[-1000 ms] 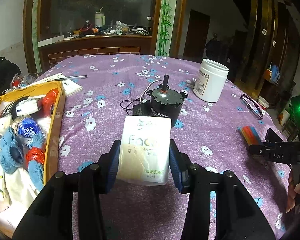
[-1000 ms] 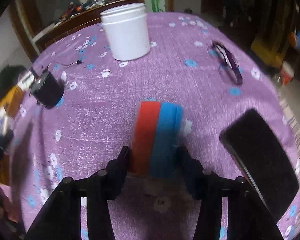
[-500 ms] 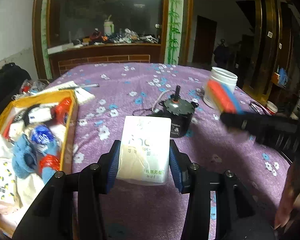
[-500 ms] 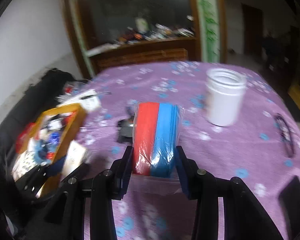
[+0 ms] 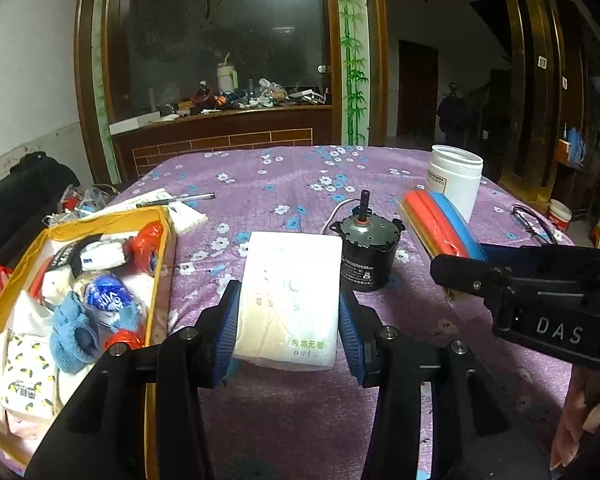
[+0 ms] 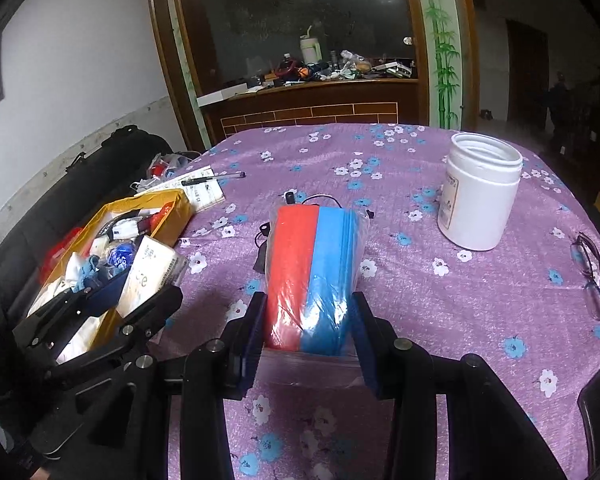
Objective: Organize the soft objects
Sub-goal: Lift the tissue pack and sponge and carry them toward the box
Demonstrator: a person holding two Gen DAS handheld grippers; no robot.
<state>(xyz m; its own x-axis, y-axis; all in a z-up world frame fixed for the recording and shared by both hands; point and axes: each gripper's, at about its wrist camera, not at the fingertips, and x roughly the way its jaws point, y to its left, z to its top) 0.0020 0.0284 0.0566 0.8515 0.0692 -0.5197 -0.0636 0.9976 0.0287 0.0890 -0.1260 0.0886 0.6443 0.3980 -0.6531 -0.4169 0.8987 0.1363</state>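
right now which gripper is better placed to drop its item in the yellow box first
Left. The left gripper, holding the tissue pack, sits right beside the yellow box; the right gripper with its sponge pack is farther.

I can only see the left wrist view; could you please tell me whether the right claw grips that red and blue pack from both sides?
Observer: Yes. In the right wrist view, both blue pads of the right claw press the sides of the red and blue pack, which sits in a clear bag.
Operator: Thank you. Is the white jar capped?
Observer: No. From the right wrist view its mouth is open and no lid is on it.
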